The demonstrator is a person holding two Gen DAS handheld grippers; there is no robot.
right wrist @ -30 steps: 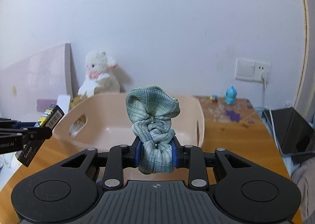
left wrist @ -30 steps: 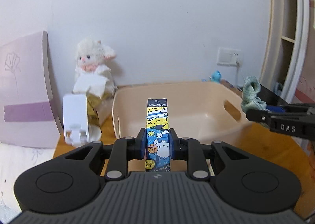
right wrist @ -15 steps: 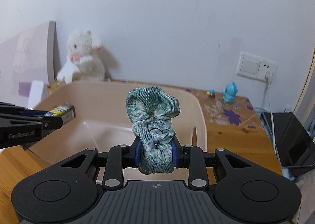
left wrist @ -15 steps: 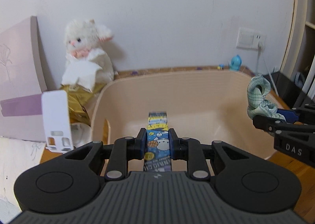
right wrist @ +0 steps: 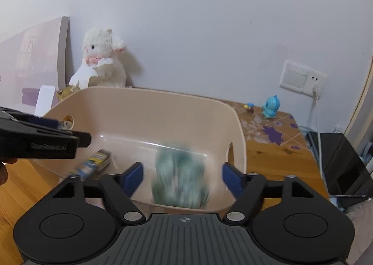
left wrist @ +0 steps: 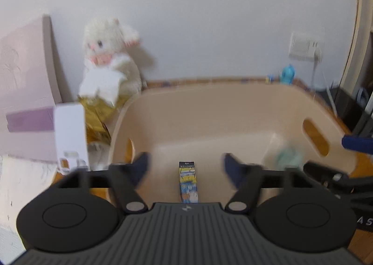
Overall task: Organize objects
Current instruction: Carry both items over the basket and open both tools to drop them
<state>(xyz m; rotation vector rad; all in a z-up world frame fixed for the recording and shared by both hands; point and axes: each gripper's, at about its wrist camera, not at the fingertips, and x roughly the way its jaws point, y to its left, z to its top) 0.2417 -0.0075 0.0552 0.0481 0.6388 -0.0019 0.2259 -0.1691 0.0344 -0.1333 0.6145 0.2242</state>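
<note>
A beige plastic basket [left wrist: 233,94] [right wrist: 163,101] stands on the wooden desk. My left gripper [left wrist: 185,167] hangs over its near side, jaws opening wide. The small cartoon-printed box [left wrist: 188,182] [right wrist: 94,164] lies loose below, between the fingers and touching neither. My right gripper [right wrist: 181,172] is over the basket's right half with its jaws also opening. The green-grey cloth scrunchie [right wrist: 179,176] [left wrist: 288,157] is a blur between the blue pads, free of both, inside the basket.
A white plush lamb [left wrist: 109,64] [right wrist: 102,59] sits against the wall behind the basket, beside a white phone stand [left wrist: 70,134] and a pink board [left wrist: 25,83]. A blue figurine [right wrist: 270,106], wall socket [right wrist: 300,76] and black box [right wrist: 340,160] lie to the right.
Both grippers moved in over the basket, then spread their jaws. The printed box dropped out of the left one and the scrunchie out of the right one into the basket.
</note>
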